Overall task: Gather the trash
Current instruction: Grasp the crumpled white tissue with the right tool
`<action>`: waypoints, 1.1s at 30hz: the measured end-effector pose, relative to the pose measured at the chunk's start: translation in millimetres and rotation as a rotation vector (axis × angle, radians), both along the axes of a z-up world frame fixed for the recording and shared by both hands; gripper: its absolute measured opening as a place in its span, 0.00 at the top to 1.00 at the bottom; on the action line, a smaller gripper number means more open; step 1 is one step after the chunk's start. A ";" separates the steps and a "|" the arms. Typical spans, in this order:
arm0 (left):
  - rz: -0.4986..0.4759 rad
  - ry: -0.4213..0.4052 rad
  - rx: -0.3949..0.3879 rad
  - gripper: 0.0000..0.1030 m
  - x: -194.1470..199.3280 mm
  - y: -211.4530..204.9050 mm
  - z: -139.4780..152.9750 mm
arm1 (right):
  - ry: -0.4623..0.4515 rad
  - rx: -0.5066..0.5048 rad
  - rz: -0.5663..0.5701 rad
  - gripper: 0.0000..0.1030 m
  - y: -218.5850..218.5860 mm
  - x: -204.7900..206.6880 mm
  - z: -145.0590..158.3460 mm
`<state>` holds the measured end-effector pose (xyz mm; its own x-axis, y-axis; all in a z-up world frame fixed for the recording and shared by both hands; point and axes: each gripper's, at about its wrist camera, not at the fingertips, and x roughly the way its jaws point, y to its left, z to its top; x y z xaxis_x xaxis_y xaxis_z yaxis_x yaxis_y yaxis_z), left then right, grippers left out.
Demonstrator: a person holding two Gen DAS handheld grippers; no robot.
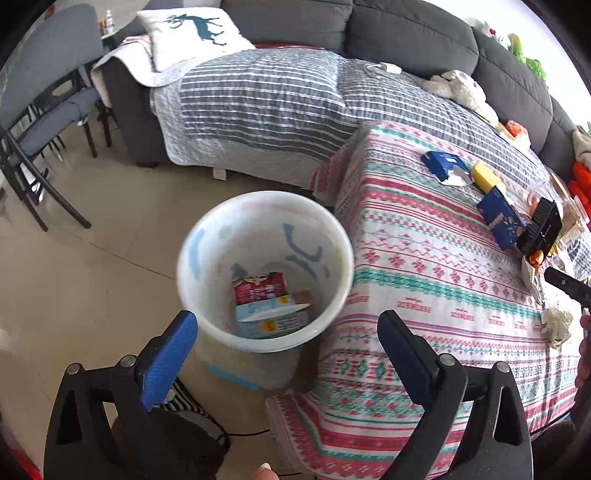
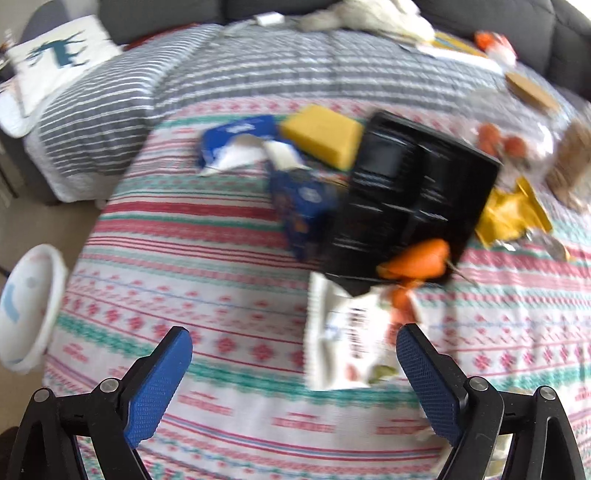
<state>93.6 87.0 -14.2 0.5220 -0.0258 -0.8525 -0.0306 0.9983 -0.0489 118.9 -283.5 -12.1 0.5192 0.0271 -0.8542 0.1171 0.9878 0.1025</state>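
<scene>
A white trash bin (image 1: 207, 236) stands on the floor beside the patterned table (image 1: 424, 295); cartons (image 1: 271, 310) lie inside it. My left gripper (image 1: 288, 328) is open and empty, hovering over the bin's near rim. My right gripper (image 2: 293, 347) is open and empty above the table, just short of a white snack wrapper (image 2: 343, 343). Beyond it lie a black plastic tray (image 2: 410, 195), a blue box (image 2: 303, 203), a torn blue wrapper (image 2: 236, 140), a yellow block (image 2: 325, 134), an orange wrapper (image 2: 421, 262) and a yellow wrapper (image 2: 509, 214). The bin's rim (image 2: 33, 295) shows at the left.
A grey sofa with a striped quilt (image 1: 277, 99) and a deer pillow (image 1: 192, 33) runs behind the table. A grey folding chair (image 1: 40, 110) stands at left on the tile floor. A crumpled tissue (image 1: 556, 325) lies on the table's right edge. Soft toys sit on the sofa.
</scene>
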 end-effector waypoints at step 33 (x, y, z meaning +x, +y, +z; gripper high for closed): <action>-0.389 0.058 -0.122 0.03 36.1 -252.3 -28.9 | 0.119 0.190 -0.107 0.76 -155.0 -74.9 -26.5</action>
